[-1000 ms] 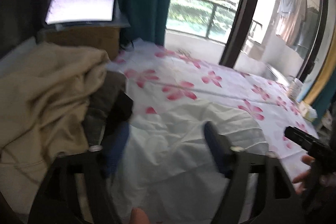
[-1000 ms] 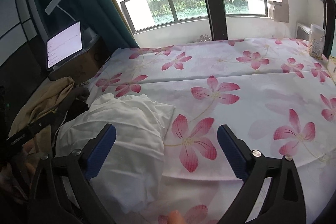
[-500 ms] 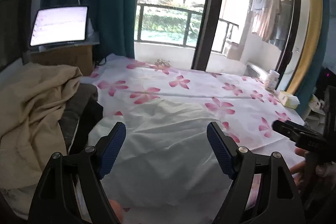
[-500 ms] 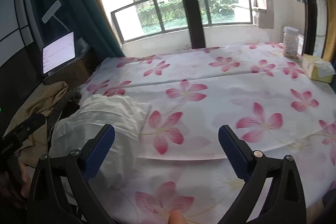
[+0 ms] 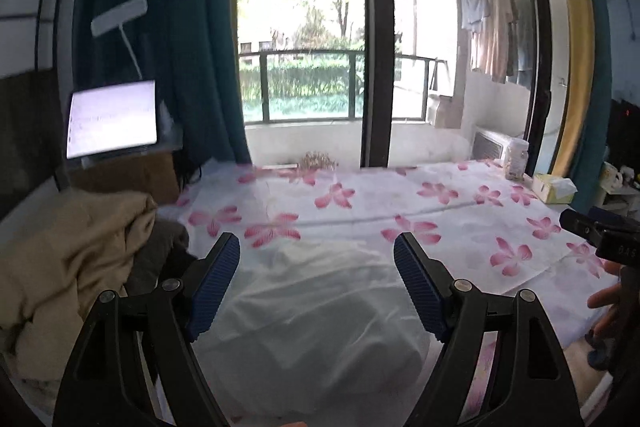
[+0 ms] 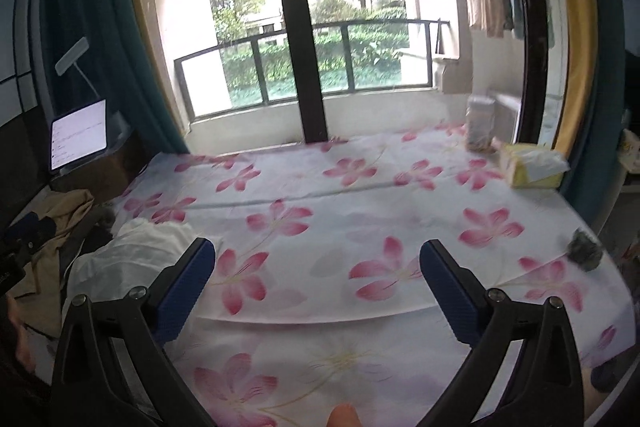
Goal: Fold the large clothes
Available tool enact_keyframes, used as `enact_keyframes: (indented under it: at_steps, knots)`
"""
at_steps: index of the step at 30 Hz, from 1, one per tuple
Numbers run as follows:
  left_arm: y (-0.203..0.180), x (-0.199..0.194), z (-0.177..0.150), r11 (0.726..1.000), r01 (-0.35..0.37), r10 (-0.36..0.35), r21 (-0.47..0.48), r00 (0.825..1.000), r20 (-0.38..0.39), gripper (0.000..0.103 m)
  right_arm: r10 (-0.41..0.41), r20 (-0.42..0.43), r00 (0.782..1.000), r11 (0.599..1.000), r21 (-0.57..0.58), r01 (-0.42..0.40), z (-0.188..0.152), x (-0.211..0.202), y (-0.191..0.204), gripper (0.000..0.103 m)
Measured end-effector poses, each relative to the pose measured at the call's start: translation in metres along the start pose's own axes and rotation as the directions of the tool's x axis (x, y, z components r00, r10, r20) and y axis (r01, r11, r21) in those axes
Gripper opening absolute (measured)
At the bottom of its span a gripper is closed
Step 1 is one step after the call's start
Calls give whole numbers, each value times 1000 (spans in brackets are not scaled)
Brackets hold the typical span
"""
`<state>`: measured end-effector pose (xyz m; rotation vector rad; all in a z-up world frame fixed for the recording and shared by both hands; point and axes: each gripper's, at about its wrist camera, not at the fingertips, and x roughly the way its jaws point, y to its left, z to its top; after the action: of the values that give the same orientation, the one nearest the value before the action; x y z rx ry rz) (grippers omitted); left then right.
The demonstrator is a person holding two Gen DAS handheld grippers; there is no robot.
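A crumpled white garment (image 5: 320,303) lies on the near left part of the bed with the pink-flower sheet (image 5: 440,215). My left gripper (image 5: 317,281) hangs open above it, nothing between its blue pads. In the right wrist view the same white garment (image 6: 132,259) sits left of my right gripper (image 6: 317,287), which is open over the bare flower sheet (image 6: 360,211). A beige garment (image 5: 64,267) is heaped at the bed's left edge over darker clothes. The right gripper's tool body (image 5: 600,235) shows at the far right of the left view, held by a hand.
A lit tablet (image 5: 112,119) stands on a box at the back left by a teal curtain (image 5: 192,47). A jar (image 6: 480,129) and a yellow tissue pack (image 6: 532,167) sit at the bed's far right corner. A small dark object (image 6: 584,251) lies near the right edge.
Both grippers have lifted and drawn back from the white garment, so the views tilt up toward the window. Both stay open and empty.
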<state>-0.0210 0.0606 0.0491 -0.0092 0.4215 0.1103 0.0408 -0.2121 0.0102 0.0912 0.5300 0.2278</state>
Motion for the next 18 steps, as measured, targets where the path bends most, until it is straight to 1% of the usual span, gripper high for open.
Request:
enact_keyframes:
  at_steps: [5,8,12,16,18]
  knots:
    - [-8,-8,18,999,33,-33,-4,998,56,83,-27,50,998,1000,4,27,12,-15,-12,101]
    - [-12,-13,28,998,62,-61,-8,992,106,83,-45,93,995,999,-4,46,22,-26,-16,101]
    - [-13,-23,41,994,101,-93,-36,982,164,84,-72,158,985,997,-16,75,36,-45,-22,101]
    - [-17,-28,48,994,101,-93,-32,978,186,84,-80,214,974,996,-30,88,48,-62,-24,101]
    - [-19,-30,49,993,114,-106,-29,975,194,84,-76,241,968,995,-43,89,54,-70,-23,101]
